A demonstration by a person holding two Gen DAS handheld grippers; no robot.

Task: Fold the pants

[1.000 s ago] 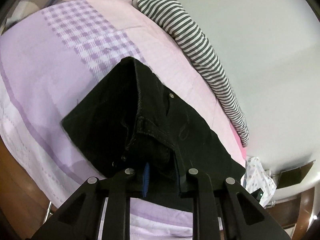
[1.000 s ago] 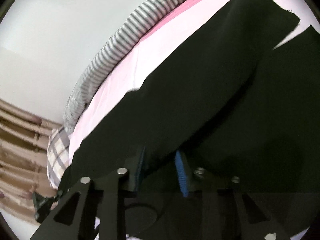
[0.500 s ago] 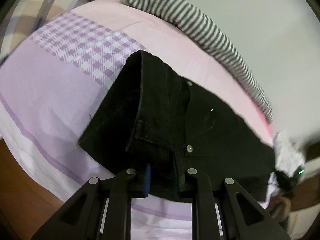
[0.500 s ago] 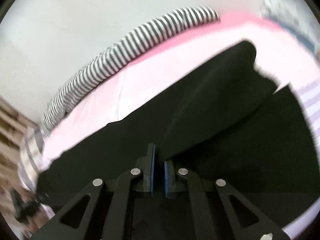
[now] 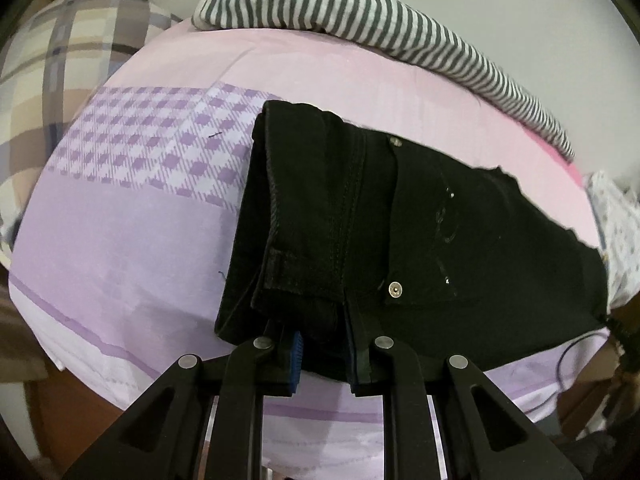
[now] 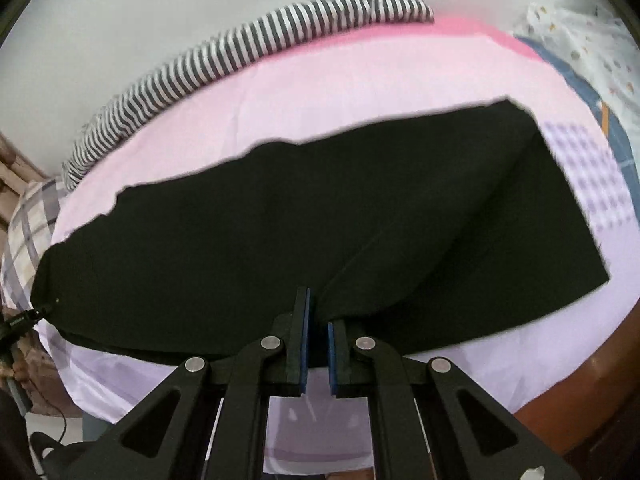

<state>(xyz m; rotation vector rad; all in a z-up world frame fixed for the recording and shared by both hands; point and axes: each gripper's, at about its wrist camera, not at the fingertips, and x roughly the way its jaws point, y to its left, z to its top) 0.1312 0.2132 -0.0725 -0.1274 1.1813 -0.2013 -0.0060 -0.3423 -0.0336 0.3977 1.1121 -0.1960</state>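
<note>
Pants (image 5: 420, 240) black, lying on the bed (image 5: 120, 240) over a pink and lilac checked sheet, folded lengthwise so both legs are stacked. Waist end sits toward the left hand-held gripper (image 5: 326, 354): waistband, belt loop, fly seam and two metal rivets show in the left wrist view. Legs run out across the bed; in the right wrist view they (image 6: 280, 220) read as one long dark slab with a diagonal crease

Left hand-held gripper: jaws part closed, clamped on the thick waistband bunch, blue pads pressed to the fabric on both sides. Fabric edge near it hangs just off the sheet

Right hand-held gripper (image 6: 317, 336): jaws nearly together, only a thin gap between the blue pads. A fold of leg fabric comes down to the fingertips, but whether the pads actually pinch it can't be made out from this view; the lower gap shows bare sheet

Striped cloth (image 5: 380, 36) runs along the far edge of the bed against the wall. Plaid pillow (image 5: 52, 80) at the head end, left of the waistband. White printed fabric (image 6: 580, 48) at the other end, beyond the pant hems
</note>
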